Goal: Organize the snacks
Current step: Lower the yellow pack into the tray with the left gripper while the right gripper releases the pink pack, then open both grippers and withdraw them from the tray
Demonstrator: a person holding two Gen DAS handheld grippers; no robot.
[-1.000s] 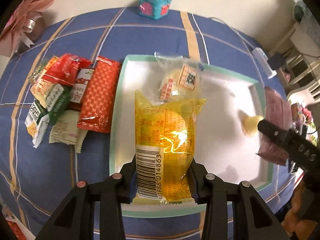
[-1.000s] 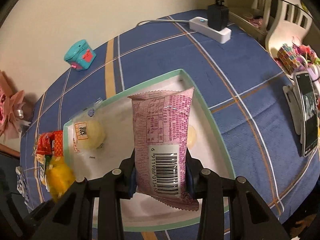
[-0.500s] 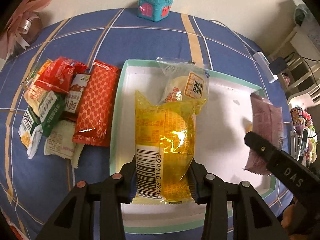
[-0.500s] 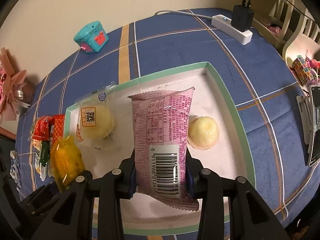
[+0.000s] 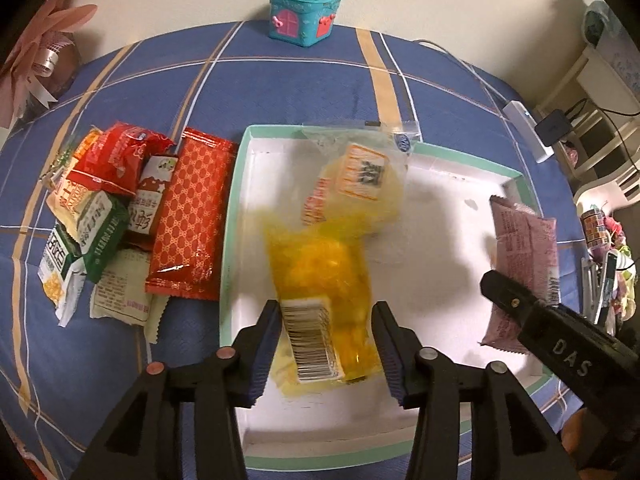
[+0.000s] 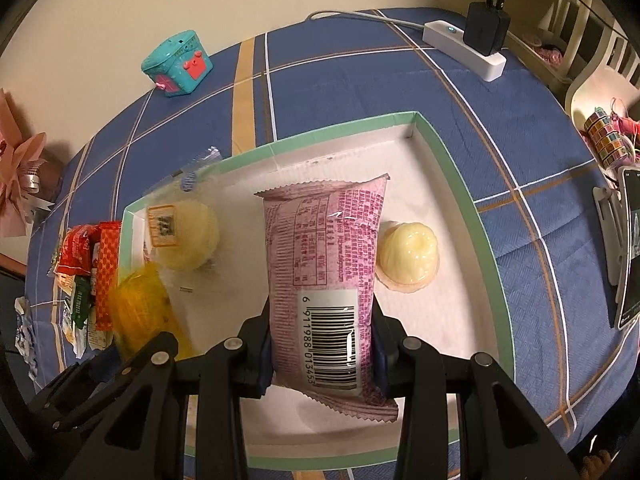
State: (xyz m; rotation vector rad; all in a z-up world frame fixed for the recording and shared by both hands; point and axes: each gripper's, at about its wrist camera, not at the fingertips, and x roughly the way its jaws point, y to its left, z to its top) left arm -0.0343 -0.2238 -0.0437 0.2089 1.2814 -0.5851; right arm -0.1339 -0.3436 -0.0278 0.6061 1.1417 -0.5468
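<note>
Yellow pack (image 5: 324, 300), blurred, sits between the left gripper (image 5: 325, 342) pads over the tray (image 5: 234, 216); jaws opening, gaps visible on both sides of the pack. Its far end overlaps the clear-wrapped bun (image 5: 362, 184). Right gripper (image 6: 322, 346) pinches the pink pack (image 6: 326, 276) at its barcode end, above the tray floor. Jelly cup (image 6: 410, 256) lies just right of the pink pack. Loose snack pile (image 5: 120, 216) on the blue cloth (image 5: 280, 88), left of the tray.
</note>
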